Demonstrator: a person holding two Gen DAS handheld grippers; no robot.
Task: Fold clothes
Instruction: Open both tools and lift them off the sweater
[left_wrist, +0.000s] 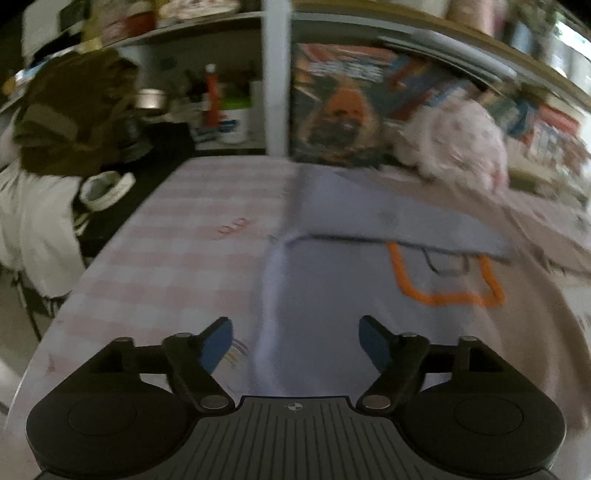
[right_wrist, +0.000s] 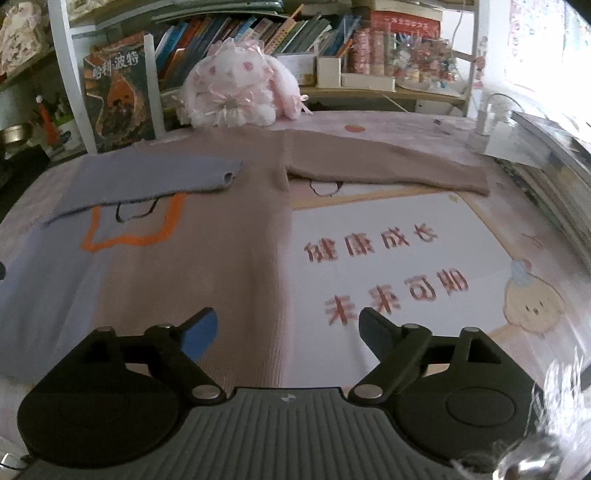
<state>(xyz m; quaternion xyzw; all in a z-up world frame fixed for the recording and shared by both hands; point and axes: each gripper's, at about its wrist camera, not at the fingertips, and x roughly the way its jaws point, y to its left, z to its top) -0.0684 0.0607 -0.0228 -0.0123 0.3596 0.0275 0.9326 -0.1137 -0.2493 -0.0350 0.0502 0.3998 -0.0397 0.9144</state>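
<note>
A sweater (right_wrist: 207, 236) lies flat on the counter (right_wrist: 406, 236), one sleeve (right_wrist: 147, 177) folded in; both grippers' jaws spread, holding nothing; the other sleeve (right_wrist: 388, 166) probably wants pinching near its cuff.

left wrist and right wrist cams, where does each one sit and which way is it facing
Left wrist: on the left gripper, low over the sweater's blue side, facing the shelves; its open fingers show.
Right wrist: on the right gripper, over the sweater hem's right edge, facing the bookshelf; its open fingers show.
Shared: the folded blue sleeve, orange outline, pink plush, poster book.
</note>
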